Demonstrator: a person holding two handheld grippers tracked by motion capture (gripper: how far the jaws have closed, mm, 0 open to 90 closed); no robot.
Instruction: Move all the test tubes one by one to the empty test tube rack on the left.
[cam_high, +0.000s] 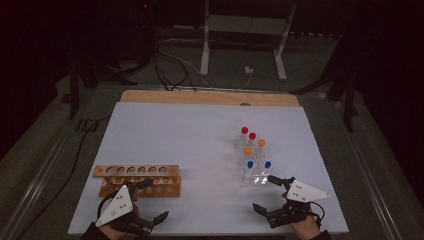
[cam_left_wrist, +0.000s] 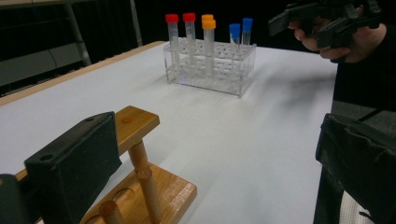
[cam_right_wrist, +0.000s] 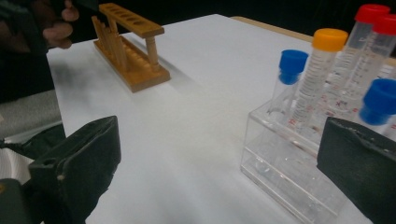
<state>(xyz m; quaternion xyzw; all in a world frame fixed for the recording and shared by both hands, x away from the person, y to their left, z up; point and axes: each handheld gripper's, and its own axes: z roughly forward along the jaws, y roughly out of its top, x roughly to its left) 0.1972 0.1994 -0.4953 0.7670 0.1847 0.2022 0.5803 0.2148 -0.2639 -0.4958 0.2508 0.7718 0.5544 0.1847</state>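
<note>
Standing apart with nothing between them, the left tongs (cam_high: 150, 201) hover just beside the wooden rack (cam_high: 137, 180) on the table (cam_high: 200, 145). The right tongs (cam_high: 265, 195), also apart and empty, hang near the clear rack (cam_high: 254, 179) of capped tubes (cam_high: 248, 150).

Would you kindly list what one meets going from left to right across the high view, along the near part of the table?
Left gripper → wooden rack → clear rack of capped tubes → right gripper.
</note>
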